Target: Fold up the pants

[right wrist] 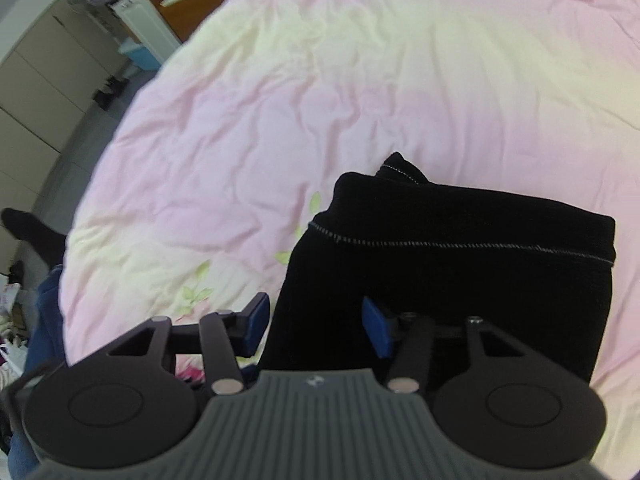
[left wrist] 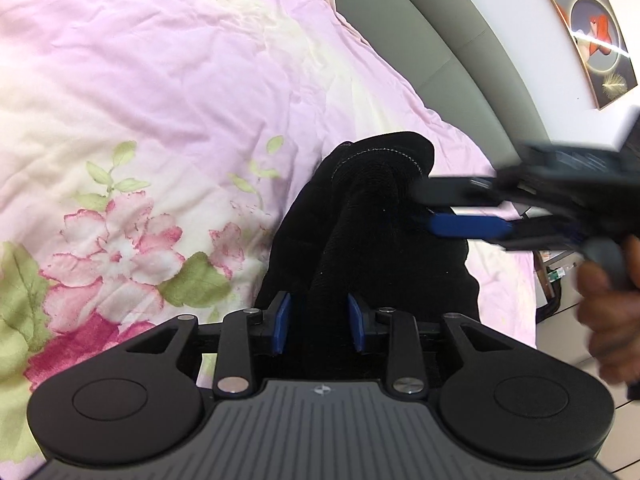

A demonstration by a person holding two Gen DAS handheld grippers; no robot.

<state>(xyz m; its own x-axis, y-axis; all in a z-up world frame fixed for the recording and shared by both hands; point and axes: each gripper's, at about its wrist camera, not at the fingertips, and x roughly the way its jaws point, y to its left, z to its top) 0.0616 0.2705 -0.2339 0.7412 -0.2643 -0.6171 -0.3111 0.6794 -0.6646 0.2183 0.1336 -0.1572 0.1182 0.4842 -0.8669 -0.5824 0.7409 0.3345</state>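
A: Start close in. What is the left gripper (left wrist: 318, 328) doing?

B: Its blue pads (left wrist: 281, 326) stand a little apart, with a raised ridge of the black pants (left wrist: 372, 236) running between them. Whether they actually squeeze the cloth, I cannot tell.

A: And the right gripper (right wrist: 316, 326)?

B: In its own view the fingers are spread wide. The left pad sits over the bedding just off the pants' edge, and the right pad sits over the black fabric. In the left wrist view the same right gripper (left wrist: 430, 208) comes in from the right, blurred, with its tips at the side of the bundle; the hand (left wrist: 608, 304) holding it shows there.

A: Where do the pants lie, and how do they run?

B: On the pink floral duvet (left wrist: 160, 120), folded into a compact stack. From the left wrist the long axis runs straight away from the camera, and the stitched band end points toward the grey headboard (left wrist: 432, 40). From the right wrist the stitched seam (right wrist: 460, 245) crosses left to right, so that camera looks at the stack side-on.

A: What else does each view give alone?

B: The left view shows a framed picture (left wrist: 596, 32) on the wall. The right view shows cabinets (right wrist: 44, 72) and the floor beyond the bed's edge.
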